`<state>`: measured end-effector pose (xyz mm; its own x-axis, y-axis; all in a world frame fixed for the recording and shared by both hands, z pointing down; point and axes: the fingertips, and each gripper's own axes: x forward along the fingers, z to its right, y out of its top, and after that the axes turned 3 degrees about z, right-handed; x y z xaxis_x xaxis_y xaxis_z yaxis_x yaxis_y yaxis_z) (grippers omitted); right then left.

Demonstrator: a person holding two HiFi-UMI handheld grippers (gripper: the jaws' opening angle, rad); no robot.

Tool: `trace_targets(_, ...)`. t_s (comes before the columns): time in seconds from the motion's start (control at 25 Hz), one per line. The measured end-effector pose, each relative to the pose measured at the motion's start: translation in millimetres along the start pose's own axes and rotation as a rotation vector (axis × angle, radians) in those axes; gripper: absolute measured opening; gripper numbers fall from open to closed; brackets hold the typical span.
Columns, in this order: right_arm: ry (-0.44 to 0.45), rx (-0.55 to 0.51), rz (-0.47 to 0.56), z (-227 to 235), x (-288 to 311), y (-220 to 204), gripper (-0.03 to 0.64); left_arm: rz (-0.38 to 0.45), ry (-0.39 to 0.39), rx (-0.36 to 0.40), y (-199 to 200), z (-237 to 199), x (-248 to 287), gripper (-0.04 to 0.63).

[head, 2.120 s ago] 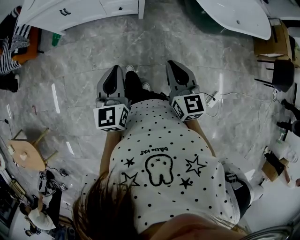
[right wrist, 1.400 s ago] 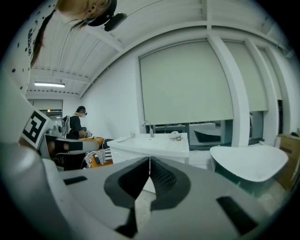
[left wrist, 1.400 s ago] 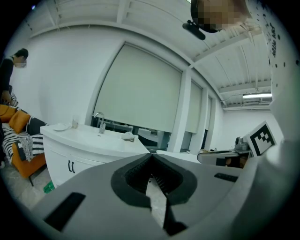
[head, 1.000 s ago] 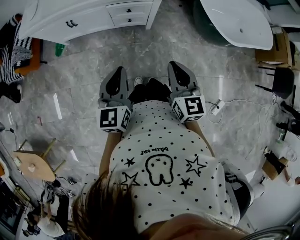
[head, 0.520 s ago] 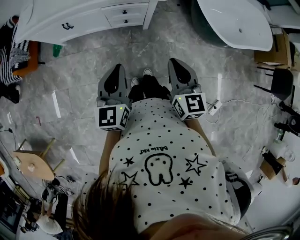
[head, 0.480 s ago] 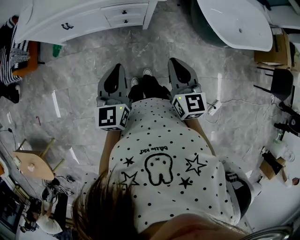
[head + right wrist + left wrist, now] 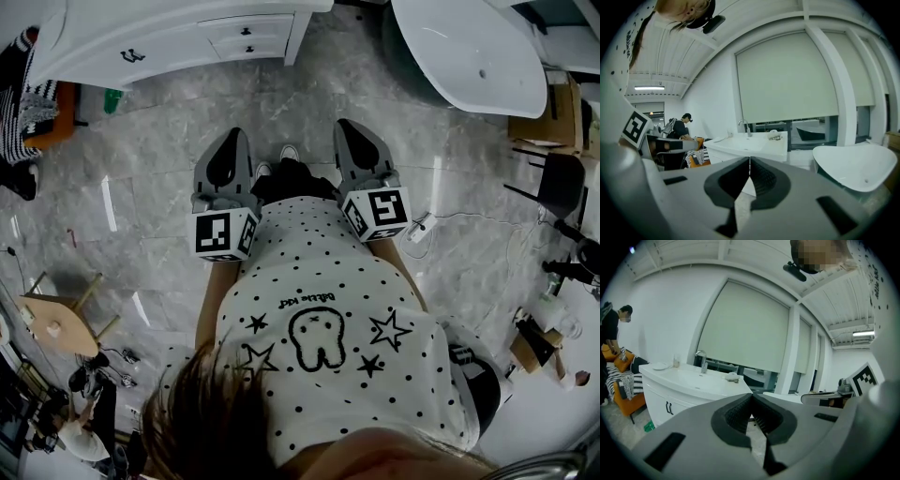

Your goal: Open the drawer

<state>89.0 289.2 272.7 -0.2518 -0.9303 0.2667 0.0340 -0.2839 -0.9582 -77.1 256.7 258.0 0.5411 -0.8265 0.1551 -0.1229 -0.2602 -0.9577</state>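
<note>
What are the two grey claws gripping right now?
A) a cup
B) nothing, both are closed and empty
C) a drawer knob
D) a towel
B: the left claw and the right claw each show their tips pressed together with nothing between, and the white drawer cabinet stands apart ahead of them.

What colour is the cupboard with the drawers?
White cupboard with dark handles, best in the head view.
</note>
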Motion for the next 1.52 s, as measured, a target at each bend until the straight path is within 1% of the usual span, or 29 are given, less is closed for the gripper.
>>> trace_targets(0.24, 0.030, -0.010, -0.005, 20.5, 13.1, -4.1, 0.015, 0.011, 0.034, -0.007, -8.3, 3.9, 18.5, 0.005)
trace_targets(0.4, 0.043, -0.013, -0.023, 29.0, 15.5, -6.3, 0.015, 0.020, 0.047, -0.003, -6.0, 5.7, 28.5, 0.005)
trace_targets(0.84, 0.023, 0.008, -0.026, 46.7, 28.6, -6.4, 0.015, 0.012, 0.046, 0.017, 0.6, -0.2, 54.6, 0.005)
trace_targets(1.12, 0.008, 0.020, -0.039, 49.7, 62.6, -1.1, 0.015, -0.012, 0.037, 0.008, 0.9, -24.6, 79.5, 0.005)
trace_targets(1.32, -0.011, 0.020, -0.042, 48.0, 91.7, 13.9, 0.015, -0.023, 0.021, 0.003, 15.5, -46.4, 102.2, 0.005)
trace_targets(1.52, -0.030, 0.022, -0.040, 49.2, 120.4, 26.0, 0.015, -0.016, 0.012, -0.004, 27.9, -68.1, 125.3, 0.005)
